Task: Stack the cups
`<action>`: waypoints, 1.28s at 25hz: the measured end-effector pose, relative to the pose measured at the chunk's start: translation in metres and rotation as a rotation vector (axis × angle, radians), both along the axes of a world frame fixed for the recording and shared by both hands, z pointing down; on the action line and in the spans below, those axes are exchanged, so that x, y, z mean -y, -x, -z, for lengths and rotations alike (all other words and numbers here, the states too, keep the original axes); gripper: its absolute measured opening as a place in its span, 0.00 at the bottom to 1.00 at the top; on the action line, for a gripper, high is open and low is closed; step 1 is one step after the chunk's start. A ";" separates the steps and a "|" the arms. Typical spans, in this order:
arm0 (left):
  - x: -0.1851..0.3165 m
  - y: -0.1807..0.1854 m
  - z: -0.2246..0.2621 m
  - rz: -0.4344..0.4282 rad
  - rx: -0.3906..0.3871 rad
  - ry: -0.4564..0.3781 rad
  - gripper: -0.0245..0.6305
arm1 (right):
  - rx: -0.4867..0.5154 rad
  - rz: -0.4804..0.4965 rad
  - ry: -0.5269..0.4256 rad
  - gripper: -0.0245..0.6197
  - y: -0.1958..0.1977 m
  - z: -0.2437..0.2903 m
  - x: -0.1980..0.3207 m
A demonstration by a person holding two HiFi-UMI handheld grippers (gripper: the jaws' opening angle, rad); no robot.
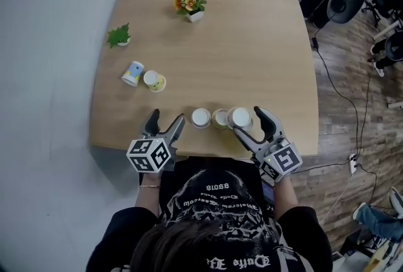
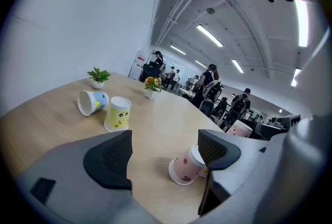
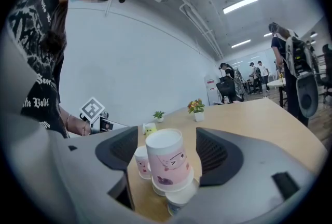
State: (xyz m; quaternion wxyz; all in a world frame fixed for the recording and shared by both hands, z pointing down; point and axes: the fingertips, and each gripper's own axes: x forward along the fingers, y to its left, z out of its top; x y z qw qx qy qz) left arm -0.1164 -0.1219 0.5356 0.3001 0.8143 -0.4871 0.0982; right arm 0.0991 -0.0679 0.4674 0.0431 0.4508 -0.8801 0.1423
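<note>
Pink cup [image 3: 167,162] atop another cup [image 3: 180,200]

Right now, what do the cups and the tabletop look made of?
Pink cup: likely paper, matte, cartoon face printed on white stock. Yellow cup: same look. Tabletop: light wood or wood-look laminate, satin finish, faint grain; can't tell which.

Lowest cup [image 3: 180,202] blurred, seemingly half-hidden

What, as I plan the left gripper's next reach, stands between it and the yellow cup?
Nothing visible does. In the left gripper view, bare tabletop runs from the open left gripper to the upside-down yellow cup. The blue cup lies on its side just left of it, off that line.
</note>
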 end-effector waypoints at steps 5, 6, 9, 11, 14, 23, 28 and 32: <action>0.030 0.024 0.006 0.060 0.077 -0.022 0.66 | 0.081 -0.098 -0.019 0.60 -0.021 0.017 0.000; 0.039 0.030 0.008 0.072 0.097 -0.029 0.66 | 0.082 -0.119 -0.023 0.60 -0.026 0.019 0.000; 0.064 0.047 0.011 0.099 0.160 -0.044 0.66 | 0.078 -0.190 -0.024 0.60 -0.044 0.019 0.000; 0.081 0.055 0.008 0.103 0.208 -0.047 0.66 | 0.083 -0.239 -0.022 0.60 -0.055 0.020 0.000; 0.102 0.059 -0.003 0.093 0.268 -0.038 0.66 | 0.079 -0.306 -0.018 0.60 -0.071 0.021 0.000; 0.139 0.056 -0.040 0.053 0.331 0.035 0.66 | 0.035 -0.453 0.019 0.60 -0.094 0.014 -0.009; 0.145 0.061 -0.044 0.095 0.357 0.028 0.58 | 0.041 -0.507 0.040 0.59 -0.098 0.006 -0.013; 0.144 0.060 -0.043 0.091 0.377 0.015 0.43 | 0.038 -0.528 0.044 0.57 -0.099 0.005 -0.015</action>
